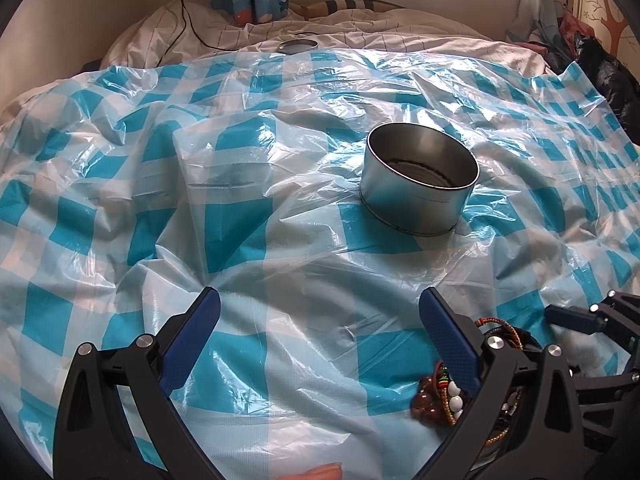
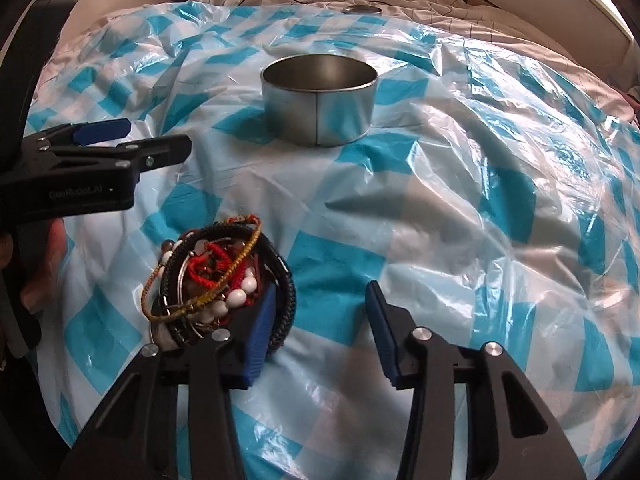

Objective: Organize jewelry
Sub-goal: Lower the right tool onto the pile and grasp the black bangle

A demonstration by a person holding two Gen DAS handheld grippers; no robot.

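barely started tbh, tin (image 2: 320, 98) looks empty, bracelet pile (image 2: 218, 276) sits on the bed, both hand-held grippers, left (image 1: 320, 344) and right (image 2: 320, 328), are released, gripping nothing

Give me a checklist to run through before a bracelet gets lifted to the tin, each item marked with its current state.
1. Tin upright and open: ok; its lid lies apart at the far edge of the plastic sheet.
2. Room in the tin: cannot tell; the bottom shows only dark reflections.
3. Right gripper clamped on one bracelet: not ok; one finger is in the bracelet pile, and the jaws stand apart.
4. Left gripper out of the way: ok; open, nothing between its jaws.
5. Path from pile to tin: ok; only sheet lies between.
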